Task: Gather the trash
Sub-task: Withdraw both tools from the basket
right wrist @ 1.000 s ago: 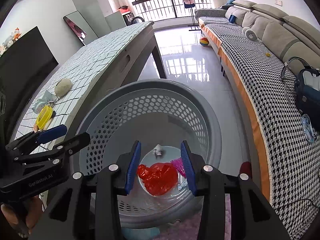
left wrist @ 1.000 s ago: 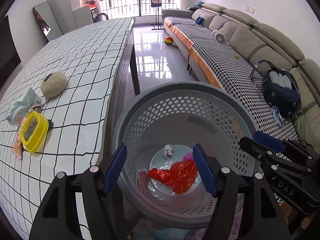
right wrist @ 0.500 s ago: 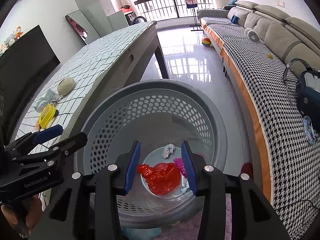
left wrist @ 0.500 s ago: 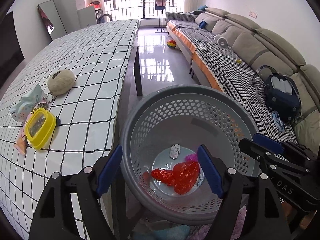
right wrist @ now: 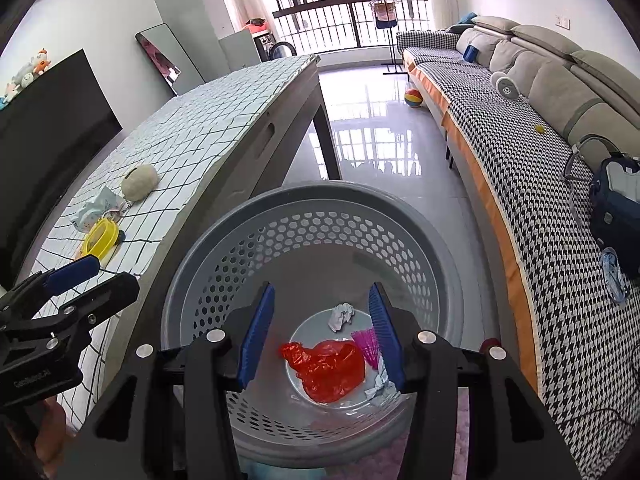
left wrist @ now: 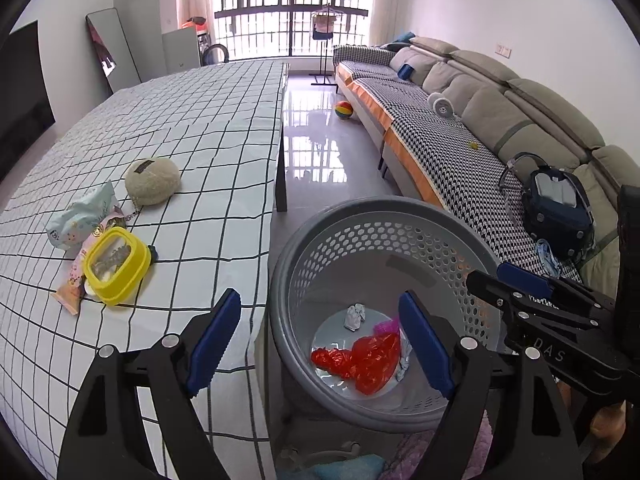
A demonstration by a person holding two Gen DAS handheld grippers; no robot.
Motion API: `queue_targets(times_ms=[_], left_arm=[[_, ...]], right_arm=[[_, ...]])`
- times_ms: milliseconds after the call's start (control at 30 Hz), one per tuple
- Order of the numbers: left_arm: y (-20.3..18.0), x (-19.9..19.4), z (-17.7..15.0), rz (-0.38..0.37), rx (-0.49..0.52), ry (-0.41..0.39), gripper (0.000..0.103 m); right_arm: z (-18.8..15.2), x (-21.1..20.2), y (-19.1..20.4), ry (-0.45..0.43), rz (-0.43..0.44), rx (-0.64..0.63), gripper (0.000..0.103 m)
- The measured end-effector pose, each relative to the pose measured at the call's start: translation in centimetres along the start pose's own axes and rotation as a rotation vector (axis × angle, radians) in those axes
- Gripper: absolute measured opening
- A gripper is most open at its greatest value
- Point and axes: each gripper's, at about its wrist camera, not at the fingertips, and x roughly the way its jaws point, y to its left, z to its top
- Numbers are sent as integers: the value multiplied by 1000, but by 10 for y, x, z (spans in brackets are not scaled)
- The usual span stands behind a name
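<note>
A grey perforated basket (left wrist: 384, 216) (right wrist: 312, 200) stands on the floor beside the table. It holds a red plastic bag (left wrist: 364, 360) (right wrist: 328, 368), a crumpled white paper (left wrist: 354, 316) (right wrist: 340, 316) and a pink wrapper (right wrist: 366, 346). My left gripper (left wrist: 320, 340) is open and empty above the basket's left rim and the table edge. My right gripper (right wrist: 320, 332) is open and empty over the basket. On the table lie snack wrappers (left wrist: 80, 220) (right wrist: 96, 208).
The checked table (left wrist: 180, 140) also holds a yellow lidded box (left wrist: 116, 264) and a beige round pouch (left wrist: 152, 180). A sofa (left wrist: 500, 120) with a dark bag (left wrist: 556, 208) runs along the right. A ball (left wrist: 344, 110) lies on the floor.
Both grippers have risen and drawn back from the basket. The left one has shifted left toward the table and opened wider. The right one has also opened somewhat.
</note>
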Motion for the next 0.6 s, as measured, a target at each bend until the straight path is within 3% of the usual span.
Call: queue_targets(times_ms=[133, 600], left_arm=[[12, -14, -2, 15, -10, -31, 82], [81, -42, -15, 123, -118, -76, 82]], right_arm=[[1, -5, 3, -13, 31, 38, 52], [3, -14, 60, -35, 78, -58, 54]])
